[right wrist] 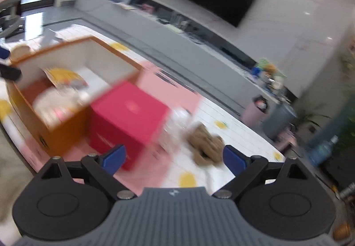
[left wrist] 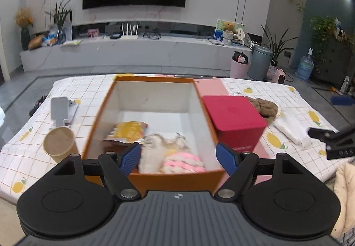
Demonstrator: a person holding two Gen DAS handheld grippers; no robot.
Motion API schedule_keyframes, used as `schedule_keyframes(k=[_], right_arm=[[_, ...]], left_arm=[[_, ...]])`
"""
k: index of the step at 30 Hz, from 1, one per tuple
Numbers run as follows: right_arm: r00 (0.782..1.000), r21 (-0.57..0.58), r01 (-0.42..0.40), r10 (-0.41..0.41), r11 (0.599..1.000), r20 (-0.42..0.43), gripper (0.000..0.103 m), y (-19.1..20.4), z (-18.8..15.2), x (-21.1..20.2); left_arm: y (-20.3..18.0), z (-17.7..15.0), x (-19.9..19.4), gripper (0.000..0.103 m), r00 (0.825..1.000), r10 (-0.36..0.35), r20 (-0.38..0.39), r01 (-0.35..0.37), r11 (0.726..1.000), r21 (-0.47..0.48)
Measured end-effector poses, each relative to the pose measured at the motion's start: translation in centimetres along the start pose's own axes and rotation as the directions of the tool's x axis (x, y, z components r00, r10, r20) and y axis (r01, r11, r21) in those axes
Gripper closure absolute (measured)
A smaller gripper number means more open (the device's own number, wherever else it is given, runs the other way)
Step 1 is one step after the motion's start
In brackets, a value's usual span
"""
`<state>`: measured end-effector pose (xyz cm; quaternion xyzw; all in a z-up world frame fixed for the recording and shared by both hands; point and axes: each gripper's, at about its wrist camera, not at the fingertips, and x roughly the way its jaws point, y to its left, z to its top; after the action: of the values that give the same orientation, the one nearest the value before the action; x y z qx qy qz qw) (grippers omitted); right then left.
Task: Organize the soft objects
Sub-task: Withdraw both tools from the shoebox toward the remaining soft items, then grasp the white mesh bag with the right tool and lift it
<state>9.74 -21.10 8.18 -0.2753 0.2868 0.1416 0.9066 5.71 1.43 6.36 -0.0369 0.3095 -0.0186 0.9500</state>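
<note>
Brown and crumpled, the soft plush heap (right wrist: 207,146) is what I'm lining up on now; it lies on the checked cloth of the worktop (left wrist: 295,99), just beyond the red box (right wrist: 131,117) and out to the right of the orange box (left wrist: 155,179). My right hand-held gripper (right wrist: 175,157) has its blue pads spread wide with nothing between them, and the heap sits ahead of it, slightly right of centre, its long side running roughly across my line of approach. My left hand-held gripper (left wrist: 178,157) is also parted and empty, hovering over the near end of the orange box, where a pink-and-cream knit (left wrist: 175,157) and a yellow packet (left wrist: 128,131) already lie. I'd say the right hand is clearly nearer the heap, so that reach is its job.
</note>
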Motion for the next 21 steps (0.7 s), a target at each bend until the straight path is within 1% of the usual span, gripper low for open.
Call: schedule_keyframes(k=[3, 7, 9, 13, 18, 21], right_arm=[[0.999, 0.02, 0.039, -0.038, 0.999, -0.017, 0.01, -1.3, -4.5, 0.2], [0.997, 0.06, 0.031, -0.026, 0.998, -0.077, 0.01, -2.8, -8.7, 2.3], [0.994, 0.092, 0.022, -0.012, 0.996, -0.105, 0.01, -3.6, -10.1, 3.7], [0.993, 0.161, 0.005, 0.014, 0.987, -0.116, 0.01, -5.5, -13.0, 6.0], [0.984, 0.303, -0.022, 0.074, 0.953, -0.162, 0.01, -8.6, -15.6, 9.5], [0.982, 0.358, -0.007, 0.074, 0.934, -0.174, 0.01, -10.2, -17.6, 11.1]], left_arm=[[-2.7, -1.8, 0.3, 0.013, 1.0, -0.009, 0.011, 0.009, 1.0, 0.026], [-6.5, -3.6, 2.3, 0.012, 0.999, -0.035, -0.028, 0.037, 0.997, 0.068], [-8.0, -4.7, 2.9, 0.013, 0.998, -0.054, -0.028, 0.056, 0.997, 0.047], [-10.7, -5.7, 5.0, 0.013, 0.999, -0.052, -0.013, 0.052, 0.998, 0.022], [-14.6, -7.1, 7.9, 0.012, 0.998, -0.051, -0.034, 0.053, 0.996, 0.065], [-16.6, -8.2, 9.5, 0.012, 0.998, -0.061, -0.006, 0.061, 0.993, 0.101]])
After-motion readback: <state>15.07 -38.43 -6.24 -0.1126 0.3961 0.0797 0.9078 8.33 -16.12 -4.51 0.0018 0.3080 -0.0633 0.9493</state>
